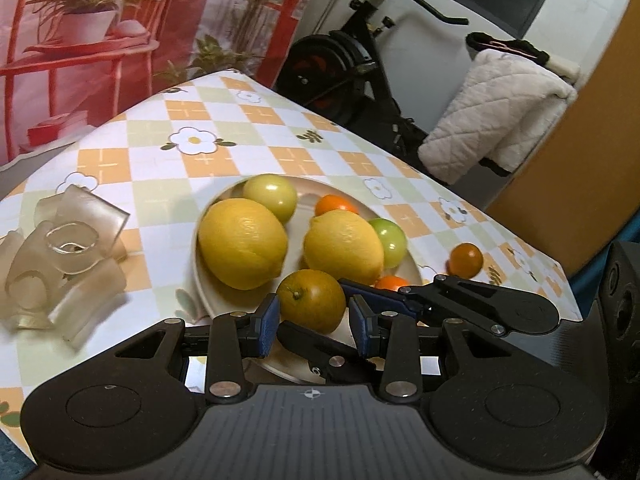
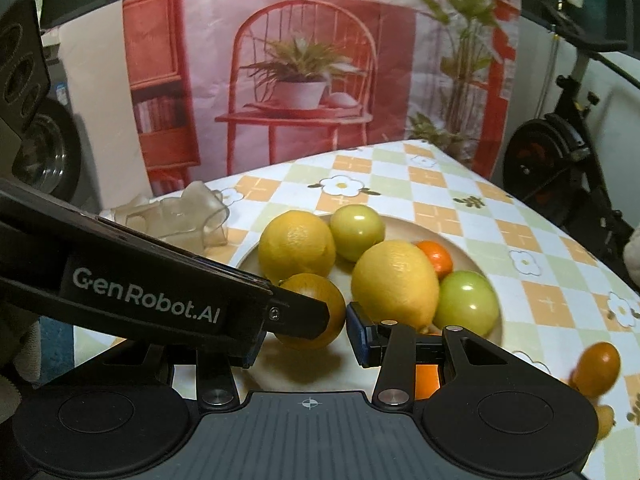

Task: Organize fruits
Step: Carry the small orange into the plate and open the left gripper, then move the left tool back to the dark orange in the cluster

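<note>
Two black handheld grippers meet over a pale round plate point(image 1: 199, 280) of fruit on a table with a glossy checked tablecloth point(image 1: 200, 120) printed with daisies. Around it: a cluster of cloudy, translucent plastic holders point(image 1: 60, 260) to the plate's left, a printed backdrop point(image 1: 100, 40) of a red chair and potted plant behind, an exercise bike point(image 1: 360, 64) and a white quilted coat point(image 1: 496, 112) beyond the table's far edge. The right gripper point(image 2: 304, 340) crosses the left gripper point(image 1: 314, 322), each partly blocking the other's view. A round, brownish orange point(image 1: 312, 300) sits at the plate's near rim, between the left gripper's blue ribbed pads, jaws narrowly apart; the right gripper's one visible pad is just beside the same fruit (whether either tool actually squeezes it I cannot tell). Behind lie two dimpled lemons point(image 1: 243, 243), two smooth green fruits point(image 1: 270, 196) and a small tangerine point(image 1: 335, 205). Another small orange fruit point(image 1: 465, 260) rests on the cloth, off the plate
</note>
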The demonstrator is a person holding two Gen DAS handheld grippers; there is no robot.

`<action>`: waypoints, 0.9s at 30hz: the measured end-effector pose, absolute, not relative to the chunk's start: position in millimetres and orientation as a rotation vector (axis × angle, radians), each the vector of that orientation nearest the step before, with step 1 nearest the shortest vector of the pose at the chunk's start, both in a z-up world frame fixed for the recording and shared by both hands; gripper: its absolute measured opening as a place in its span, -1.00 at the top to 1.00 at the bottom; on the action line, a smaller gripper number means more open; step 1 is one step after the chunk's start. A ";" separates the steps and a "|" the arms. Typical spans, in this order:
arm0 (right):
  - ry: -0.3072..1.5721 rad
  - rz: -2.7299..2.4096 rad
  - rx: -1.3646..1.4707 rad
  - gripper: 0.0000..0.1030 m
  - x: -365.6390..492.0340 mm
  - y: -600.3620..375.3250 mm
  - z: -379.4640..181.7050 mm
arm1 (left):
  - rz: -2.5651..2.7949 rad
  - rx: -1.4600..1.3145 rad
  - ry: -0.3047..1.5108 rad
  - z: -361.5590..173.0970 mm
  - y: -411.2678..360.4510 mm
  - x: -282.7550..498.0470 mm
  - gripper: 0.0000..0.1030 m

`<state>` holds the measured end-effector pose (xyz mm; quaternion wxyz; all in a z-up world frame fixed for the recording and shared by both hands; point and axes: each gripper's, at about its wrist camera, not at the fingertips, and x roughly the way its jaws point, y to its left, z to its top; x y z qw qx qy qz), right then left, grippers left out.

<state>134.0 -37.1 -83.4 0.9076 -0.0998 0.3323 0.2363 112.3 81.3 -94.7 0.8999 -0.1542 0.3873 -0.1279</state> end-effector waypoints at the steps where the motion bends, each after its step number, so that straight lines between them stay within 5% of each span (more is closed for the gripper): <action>1: 0.690 0.494 -0.208 0.23 136.2 -35.3 -84.3 | -0.257 -0.320 0.803 -95.5 82.7 112.7 0.23; 27: 0.610 0.425 -0.071 0.22 125.2 -77.2 -77.8 | -0.223 -0.212 0.717 -76.6 58.4 106.7 -0.01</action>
